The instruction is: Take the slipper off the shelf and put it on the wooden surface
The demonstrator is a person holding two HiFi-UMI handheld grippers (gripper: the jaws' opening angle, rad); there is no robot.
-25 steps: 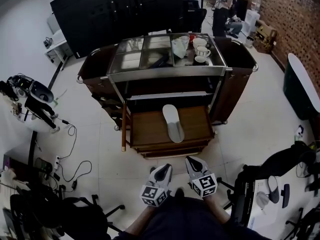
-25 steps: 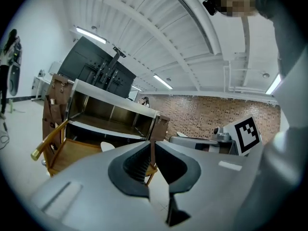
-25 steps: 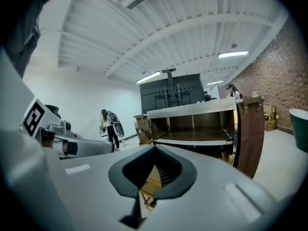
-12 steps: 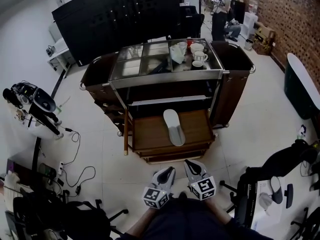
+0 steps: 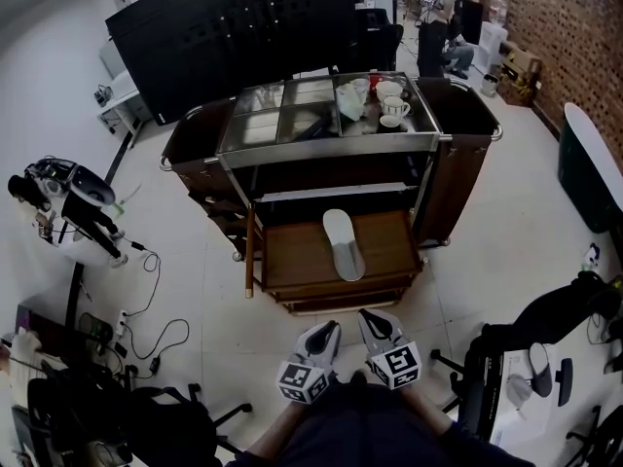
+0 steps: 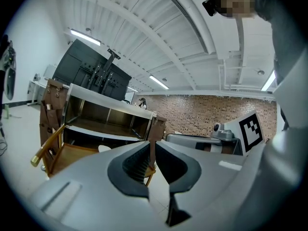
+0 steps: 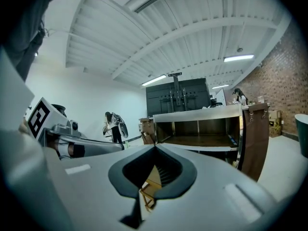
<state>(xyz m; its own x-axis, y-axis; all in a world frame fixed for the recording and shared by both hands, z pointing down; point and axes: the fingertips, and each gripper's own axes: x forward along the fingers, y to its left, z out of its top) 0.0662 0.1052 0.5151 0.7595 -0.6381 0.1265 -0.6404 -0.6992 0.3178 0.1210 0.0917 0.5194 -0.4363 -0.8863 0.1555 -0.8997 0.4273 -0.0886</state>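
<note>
A white-grey slipper (image 5: 343, 244) lies lengthwise on the low wooden surface (image 5: 292, 256) at the foot of the brown service cart (image 5: 321, 144). The cart's middle shelf (image 5: 331, 194), just above it, looks bare. Both grippers hang close to my body, well short of the cart. The left gripper (image 5: 327, 330) and the right gripper (image 5: 369, 318) point at the cart with jaws together and nothing between them. In the left gripper view the left gripper (image 6: 150, 142) frames the cart, and a white bit of the slipper (image 6: 104, 148) shows. The right gripper (image 7: 154, 147) also faces the cart.
Cups and white items (image 5: 387, 100) crowd the cart's glass top. A tall black cabinet (image 5: 243, 27) stands behind the cart. People (image 5: 433, 17) are by the brick wall at the back right. Cables (image 5: 146, 290) and chair bases (image 5: 506, 358) lie on the white floor.
The cart sits slightly farther from me than a second ago. Both grippers stay shut near my body, and the slipper has not moved on the wood.
</note>
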